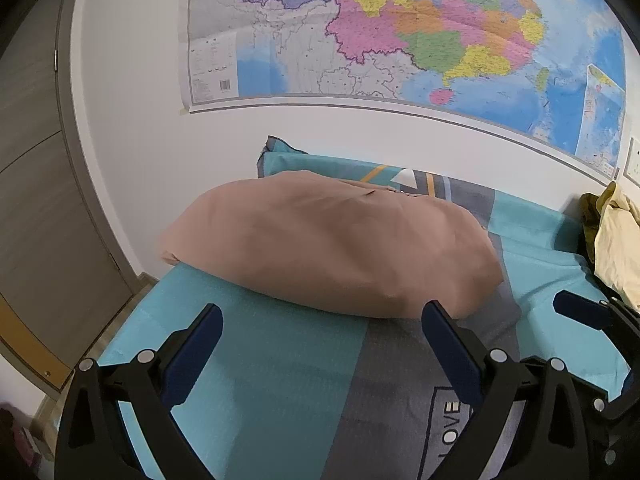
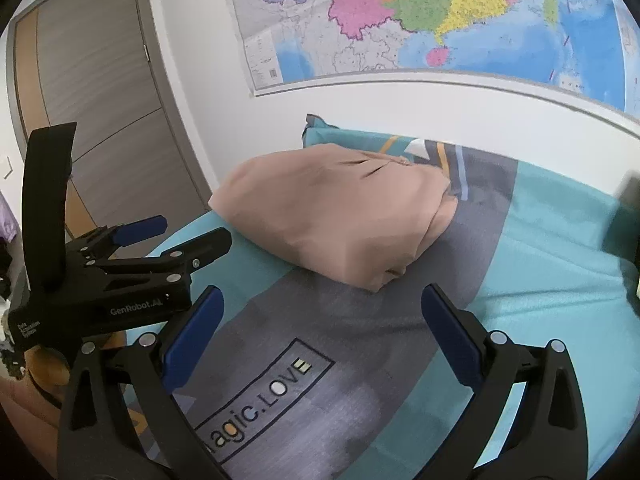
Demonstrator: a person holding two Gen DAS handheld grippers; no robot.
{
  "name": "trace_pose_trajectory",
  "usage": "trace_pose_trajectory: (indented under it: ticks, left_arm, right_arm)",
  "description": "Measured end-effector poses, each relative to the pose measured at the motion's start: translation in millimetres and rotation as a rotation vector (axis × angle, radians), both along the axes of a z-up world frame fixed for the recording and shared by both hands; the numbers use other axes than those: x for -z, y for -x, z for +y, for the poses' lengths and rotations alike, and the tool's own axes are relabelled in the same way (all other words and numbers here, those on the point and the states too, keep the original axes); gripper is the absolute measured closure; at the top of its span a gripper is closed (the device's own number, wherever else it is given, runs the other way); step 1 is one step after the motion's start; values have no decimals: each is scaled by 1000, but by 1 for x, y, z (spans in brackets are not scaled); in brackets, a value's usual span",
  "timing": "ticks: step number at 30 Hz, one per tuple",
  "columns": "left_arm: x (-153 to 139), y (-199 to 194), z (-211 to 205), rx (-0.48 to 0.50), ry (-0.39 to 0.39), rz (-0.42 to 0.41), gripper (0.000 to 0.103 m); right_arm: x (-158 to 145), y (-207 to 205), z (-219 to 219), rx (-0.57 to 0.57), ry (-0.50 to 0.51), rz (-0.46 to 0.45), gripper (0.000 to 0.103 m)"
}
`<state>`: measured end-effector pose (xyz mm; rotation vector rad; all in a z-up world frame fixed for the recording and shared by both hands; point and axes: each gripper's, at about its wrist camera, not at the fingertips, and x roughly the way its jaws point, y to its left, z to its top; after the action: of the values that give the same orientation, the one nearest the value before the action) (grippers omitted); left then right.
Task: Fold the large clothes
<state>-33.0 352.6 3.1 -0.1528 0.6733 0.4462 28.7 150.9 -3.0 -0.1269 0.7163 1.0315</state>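
I am holding my left gripper (image 1: 322, 322) and right gripper (image 2: 322, 314) wide apart and empty, just short of the folded tan garment (image 1: 332, 248) lying on the bed (image 1: 260, 380).

Garment (image 1: 332, 248): matt tan cloth, smooth, few soft creases, folded on the bedsheet (image 1: 280, 380). Bedsheet: matt woven cloth, teal and grey, fine ribbed texture, printed lettering. Left tongs (image 1: 322, 350) and right tongs (image 2: 322, 336): matt black plastic frames, shiny metal rivets, blue rubbery-looking pads (image 2: 192, 344). Above the garment, map (image 1: 400, 28): glossy paper, fold creases. Left of it, door (image 1: 36, 208): matt wood-grain.
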Motion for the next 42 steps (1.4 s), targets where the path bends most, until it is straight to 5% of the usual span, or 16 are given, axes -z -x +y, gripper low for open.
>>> trace_pose_trajectory:
  ticks: [5,19,42]
  left_arm:
    - [-1,2,-2,-5,-2,0,7]
    - [0,11,-7,-6,-3,-3,7]
    - [3,18,-19,14,4,7,7]
  right_arm:
    - [1,3,-4,-9,-15,28,6]
    - [-10,23,-19,-3,-46,-117,6]
    - [-6,23,-28,27,-12,-73,6]
